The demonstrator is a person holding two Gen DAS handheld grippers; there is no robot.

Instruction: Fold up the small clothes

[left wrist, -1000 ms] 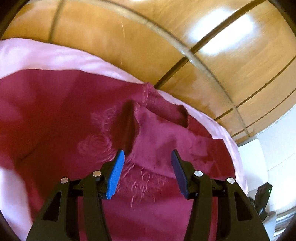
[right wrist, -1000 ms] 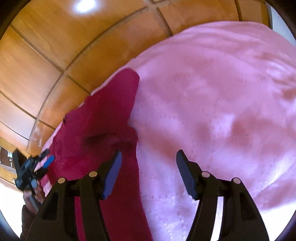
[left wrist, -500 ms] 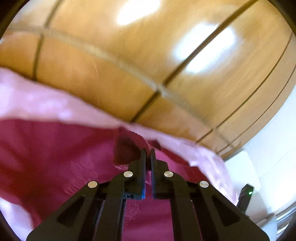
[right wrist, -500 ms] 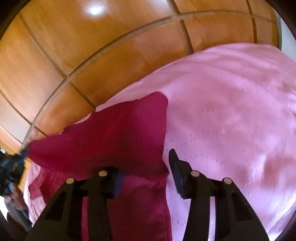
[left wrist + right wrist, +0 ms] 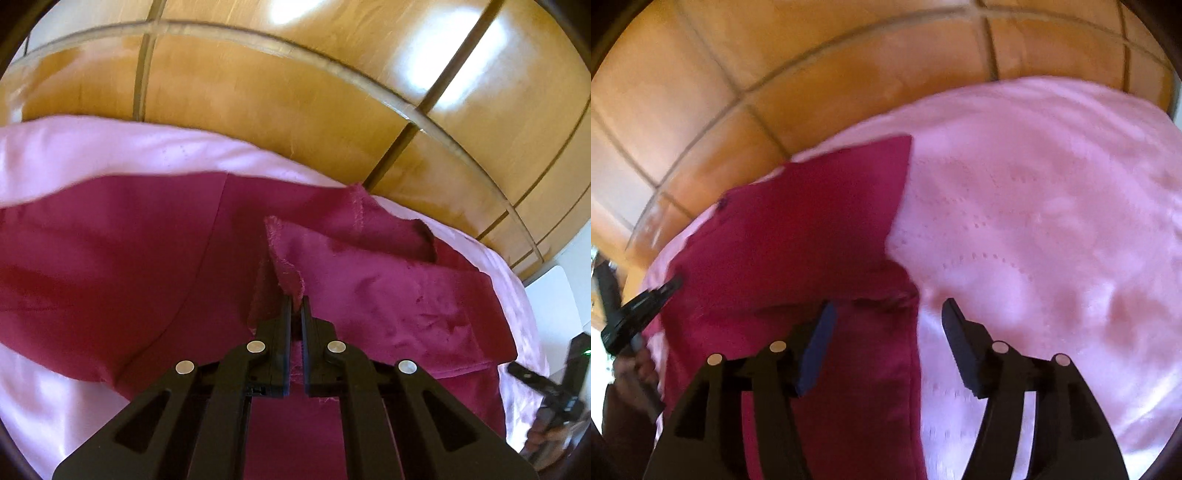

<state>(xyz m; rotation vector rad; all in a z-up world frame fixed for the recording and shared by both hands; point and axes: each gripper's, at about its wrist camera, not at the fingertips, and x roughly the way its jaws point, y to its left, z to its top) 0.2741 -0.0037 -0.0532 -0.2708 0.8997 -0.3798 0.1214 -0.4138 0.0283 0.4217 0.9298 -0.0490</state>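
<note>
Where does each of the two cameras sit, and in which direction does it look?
Left wrist: on the left gripper, looking down along its fingers, shut on an edge of the dark red garment; the other hand shows at far right.
Right wrist: on the right gripper, looking down along its open fingers over the garment's side edge; the left gripper shows at far left.
Both share the garment, the pink bedcover and the wooden doors.

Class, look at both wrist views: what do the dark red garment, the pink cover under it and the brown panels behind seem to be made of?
Dark red garment: soft matte woven cloth, probably; stitched, slightly frayed hem and limp folds.
Pink cover: satin-like quilted fabric, judging by sheen and dotted stitch lines.
Brown panels: glossy varnished wood or veneer, with grain streaks and bright reflections.
</note>
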